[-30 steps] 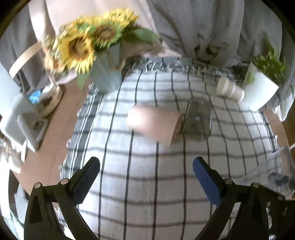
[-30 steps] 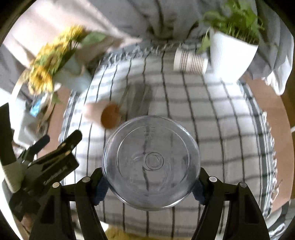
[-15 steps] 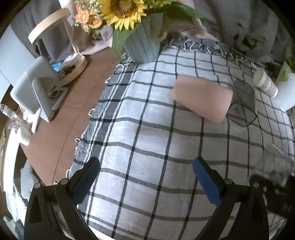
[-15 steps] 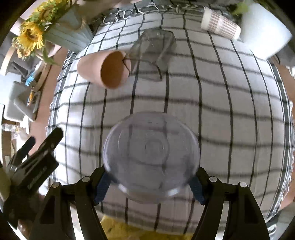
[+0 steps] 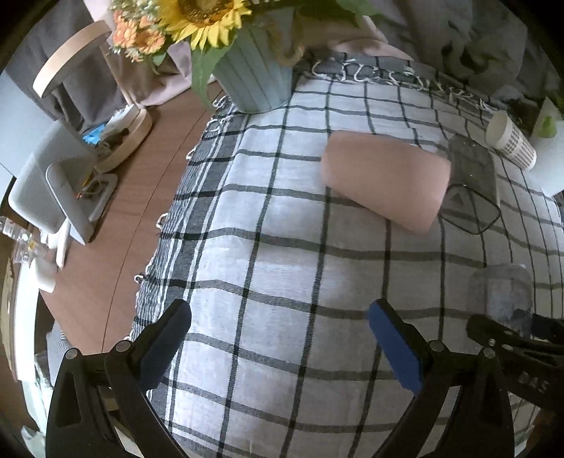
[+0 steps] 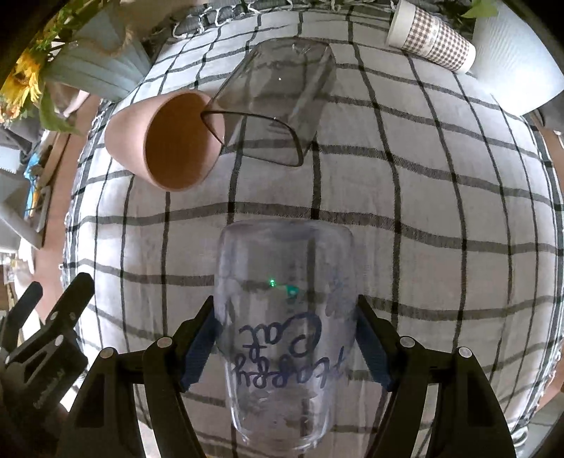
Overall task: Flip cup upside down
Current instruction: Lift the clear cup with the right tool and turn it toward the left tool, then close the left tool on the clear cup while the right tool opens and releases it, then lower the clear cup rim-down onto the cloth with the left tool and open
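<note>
Right gripper (image 6: 285,338): closed on the clear glass cup (image 6: 283,327), one blue pad on each side wall of it. The blue writing on the glass reads upside down in the right wrist view.
Glass cup: held between the fingers of the right gripper, its far end pointing away from the gripper over the checked cloth (image 6: 405,218). I cannot tell if it touches the cloth.
Left gripper (image 5: 280,338): wide open and holding nothing, with only the cloth between its fingers. It shows also at the lower left in the right wrist view, just beside the right gripper.
Ahead of the right gripper: a terracotta pot (image 6: 165,141) lies on its side with the open mouth toward the gripper, and a smoky square glass (image 6: 275,102) lies on its side touching it (on the pot's right).
Farther, ahead and right: a checked paper cup (image 6: 431,37) on its side, near a white planter (image 6: 518,60).
Farther, ahead and left: a blue ribbed vase (image 5: 253,77) with sunflowers (image 5: 204,17), at the cloth's edge.
Surface (image 5: 116,229): brown wood, showing to the left of the cloth.
</note>
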`<state>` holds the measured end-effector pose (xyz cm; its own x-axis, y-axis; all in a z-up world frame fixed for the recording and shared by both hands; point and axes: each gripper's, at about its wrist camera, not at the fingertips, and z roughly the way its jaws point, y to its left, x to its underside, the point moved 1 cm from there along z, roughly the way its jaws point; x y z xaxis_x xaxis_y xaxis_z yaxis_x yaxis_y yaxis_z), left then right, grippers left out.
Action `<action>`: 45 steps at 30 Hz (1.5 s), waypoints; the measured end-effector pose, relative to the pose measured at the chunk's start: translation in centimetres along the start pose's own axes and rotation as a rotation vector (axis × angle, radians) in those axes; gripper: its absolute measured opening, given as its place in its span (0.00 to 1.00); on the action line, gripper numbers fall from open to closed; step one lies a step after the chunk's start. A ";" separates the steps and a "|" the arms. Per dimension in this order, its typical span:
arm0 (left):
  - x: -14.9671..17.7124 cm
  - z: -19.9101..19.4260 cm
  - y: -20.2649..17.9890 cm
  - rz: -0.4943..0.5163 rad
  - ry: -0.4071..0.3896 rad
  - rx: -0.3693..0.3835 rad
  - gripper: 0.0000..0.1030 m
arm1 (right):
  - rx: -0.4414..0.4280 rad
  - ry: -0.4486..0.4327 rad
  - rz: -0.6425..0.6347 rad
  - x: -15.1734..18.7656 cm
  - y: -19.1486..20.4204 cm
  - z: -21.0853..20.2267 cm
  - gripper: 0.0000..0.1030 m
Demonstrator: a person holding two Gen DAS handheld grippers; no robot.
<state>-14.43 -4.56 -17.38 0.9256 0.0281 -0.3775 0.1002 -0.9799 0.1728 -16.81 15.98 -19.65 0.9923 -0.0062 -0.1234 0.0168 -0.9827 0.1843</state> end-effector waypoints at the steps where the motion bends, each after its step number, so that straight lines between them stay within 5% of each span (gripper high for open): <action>1: -0.1 -0.3 -0.1 0.003 -0.004 0.009 1.00 | 0.006 -0.016 0.000 0.2 -0.1 -0.7 0.75; 4: -0.4 -1.8 -0.9 0.022 -0.027 0.044 1.00 | 0.011 -0.107 0.017 1.2 -1.0 -4.5 0.82; 12: -1.8 -3.6 -8.0 0.162 0.035 0.313 1.00 | 0.094 -0.377 0.248 4.2 -6.7 -12.8 0.85; 18: -2.8 -1.2 -13.3 0.209 0.166 0.423 0.99 | 0.126 -0.409 0.375 5.1 -11.0 -13.5 0.85; 23: -3.3 1.1 -15.0 0.180 0.256 0.452 0.94 | 0.114 -0.406 0.408 5.3 -11.8 -13.2 0.85; 27: -2.9 2.6 -15.9 0.169 0.312 0.435 0.71 | 0.120 -0.406 0.406 5.5 -12.0 -12.8 0.85; 29: -2.7 3.0 -16.0 0.158 0.328 0.429 0.69 | 0.130 -0.407 0.403 5.6 -12.1 -12.7 0.85; 45: -2.2 -3.4 -13.9 0.160 0.153 0.444 0.69 | 0.084 -0.450 0.334 5.8 -11.8 -14.8 0.85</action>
<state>-16.61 9.68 -15.82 0.9630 -0.1330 -0.2346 -0.1815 -0.9630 -0.1990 -9.43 30.28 -8.10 0.7917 -0.3793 -0.4790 -0.3172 -0.9252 0.2083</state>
